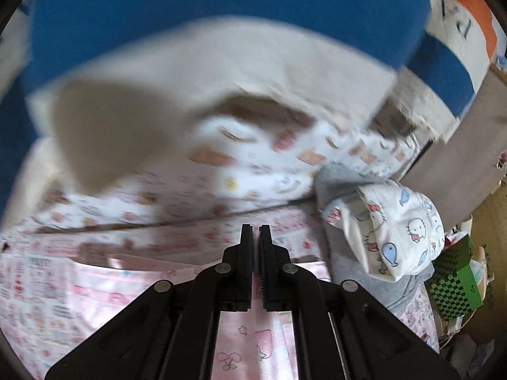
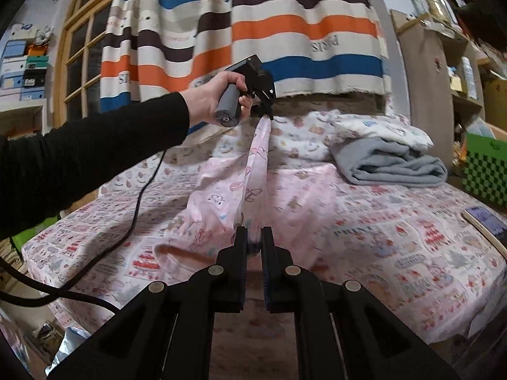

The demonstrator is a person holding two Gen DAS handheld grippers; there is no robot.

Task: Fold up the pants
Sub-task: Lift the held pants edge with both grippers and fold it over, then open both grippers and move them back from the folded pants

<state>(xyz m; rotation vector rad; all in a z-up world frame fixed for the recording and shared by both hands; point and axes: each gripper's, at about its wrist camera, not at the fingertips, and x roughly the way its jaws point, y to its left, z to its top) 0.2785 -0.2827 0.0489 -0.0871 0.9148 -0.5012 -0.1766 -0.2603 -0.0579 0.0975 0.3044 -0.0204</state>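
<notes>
Right gripper (image 2: 253, 237): nearest in the right wrist view; its black fingers (image 2: 240, 243) stand nearly together, pinching a bunched fold of the pink pants (image 2: 253, 177) between the tips.
Pants: pink with cartoon prints, stretched as a taut band from the right gripper up to the left gripper (image 2: 269, 114); the rest spreads over the middle of the bed (image 2: 396, 253).
Left gripper: held in the person's hand (image 2: 218, 95) above the head end of the bed, a black sleeve (image 2: 95, 152) behind it; in that view its tip meets the top end of the pants.
Left fingers: in the left wrist view they (image 1: 247, 243) stand pressed together with only a thin slit between; pink cloth (image 1: 247, 342) shows below them, but whether cloth is caught at the tips is hard to make out there.
Cut off: the pants' lower edge is hidden behind the right gripper's body.
Blur: the left wrist view is smeared; a beige and blue cloth (image 1: 221, 63) fills its upper half.
Bed's right edge: a phone (image 2: 484, 221) lies here.
Far right corner: a folded grey blanket (image 2: 389, 164) with a printed pillow (image 2: 380, 129) on it.
Behind: a striped curtain (image 2: 285, 31).
</notes>
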